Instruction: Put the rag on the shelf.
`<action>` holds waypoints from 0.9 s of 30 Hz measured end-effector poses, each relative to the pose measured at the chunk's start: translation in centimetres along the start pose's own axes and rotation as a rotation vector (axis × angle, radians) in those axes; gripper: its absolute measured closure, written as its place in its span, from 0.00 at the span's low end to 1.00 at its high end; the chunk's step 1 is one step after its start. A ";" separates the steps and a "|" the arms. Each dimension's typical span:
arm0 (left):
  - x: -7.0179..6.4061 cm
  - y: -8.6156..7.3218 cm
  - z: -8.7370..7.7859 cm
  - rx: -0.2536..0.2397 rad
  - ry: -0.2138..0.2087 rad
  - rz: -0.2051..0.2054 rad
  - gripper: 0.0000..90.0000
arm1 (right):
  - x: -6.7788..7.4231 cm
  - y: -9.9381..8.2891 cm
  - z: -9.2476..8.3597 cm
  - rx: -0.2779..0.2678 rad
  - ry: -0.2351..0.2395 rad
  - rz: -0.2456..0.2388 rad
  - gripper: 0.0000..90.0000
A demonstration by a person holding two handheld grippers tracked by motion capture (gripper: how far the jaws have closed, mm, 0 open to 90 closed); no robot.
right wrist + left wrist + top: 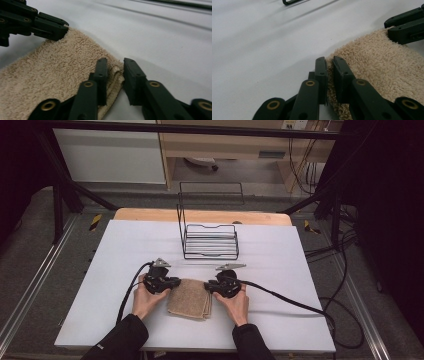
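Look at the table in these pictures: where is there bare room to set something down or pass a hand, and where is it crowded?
Free: the white table left of the wire rack, the stretch right of it, and the near strip on either side of the sleeves. Crowded: the near middle, where the left claw and right claw grip the folded towel.

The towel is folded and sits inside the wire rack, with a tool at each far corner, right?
Not quite. The folded towel lies flat on the white table, in front of the wire rack, as the high view shows. The left tool and right tool are at its far corners.
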State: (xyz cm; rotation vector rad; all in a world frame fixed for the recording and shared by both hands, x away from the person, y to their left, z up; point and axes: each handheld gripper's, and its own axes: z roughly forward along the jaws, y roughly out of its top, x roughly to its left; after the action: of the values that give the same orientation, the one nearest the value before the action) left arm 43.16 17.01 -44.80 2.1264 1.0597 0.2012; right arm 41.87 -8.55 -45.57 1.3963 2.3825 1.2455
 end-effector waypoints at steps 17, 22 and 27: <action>0.1 0.3 -1.1 -0.020 -0.019 -0.023 0.95 | 0.1 0.6 -0.8 -0.021 0.046 0.041 0.93; -0.1 0.5 -2.4 -0.059 -0.036 -0.006 0.95 | 0.3 0.9 -1.6 -0.048 0.070 0.027 0.93; -0.5 0.5 -3.2 -0.086 -0.029 0.014 0.95 | 0.6 1.0 -2.4 -0.072 0.091 0.010 0.94</action>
State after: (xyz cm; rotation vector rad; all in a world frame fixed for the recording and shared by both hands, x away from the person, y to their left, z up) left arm 41.69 18.21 -42.08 2.0547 1.0018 0.2180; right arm 41.11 -9.29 -43.16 1.3609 2.3651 1.4119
